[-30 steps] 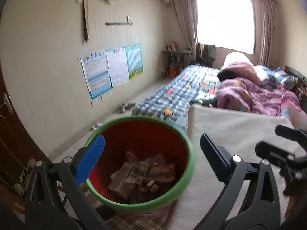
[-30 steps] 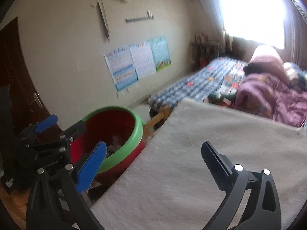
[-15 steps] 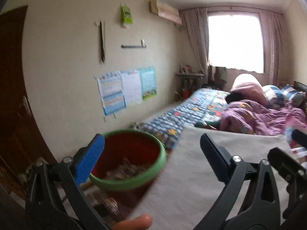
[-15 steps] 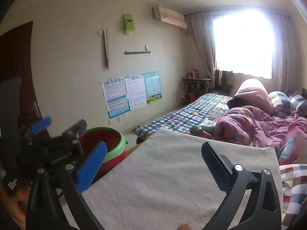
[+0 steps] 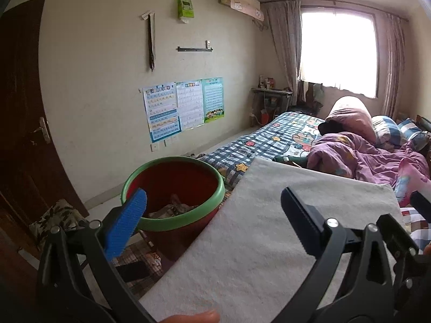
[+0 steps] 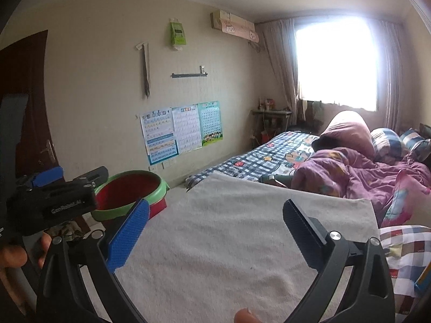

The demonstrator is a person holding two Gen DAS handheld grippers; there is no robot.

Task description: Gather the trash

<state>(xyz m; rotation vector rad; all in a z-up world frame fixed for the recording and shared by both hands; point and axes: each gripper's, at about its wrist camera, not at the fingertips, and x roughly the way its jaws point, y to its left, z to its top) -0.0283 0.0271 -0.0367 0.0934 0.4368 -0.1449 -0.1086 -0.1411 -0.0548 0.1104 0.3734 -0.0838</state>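
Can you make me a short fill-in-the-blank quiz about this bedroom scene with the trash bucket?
1. The red bucket has a rim coloured ____.
2. Both the left gripper and the right gripper have their jaws ____.
3. Inside the bucket lies crumpled ____.
4. The posters hang on the ____.

Missing words: green; open; trash; wall

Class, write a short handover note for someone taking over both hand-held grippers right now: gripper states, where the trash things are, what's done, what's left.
Left hand-held gripper: open, holding nothing, above the grey cloth.
Right hand-held gripper: open, holding nothing, over the same cloth.
Bin: red with green rim, left of the cloth, crumpled trash already inside.
Done: some trash binned.
Left: no loose trash visible on the cloth; check elsewhere.
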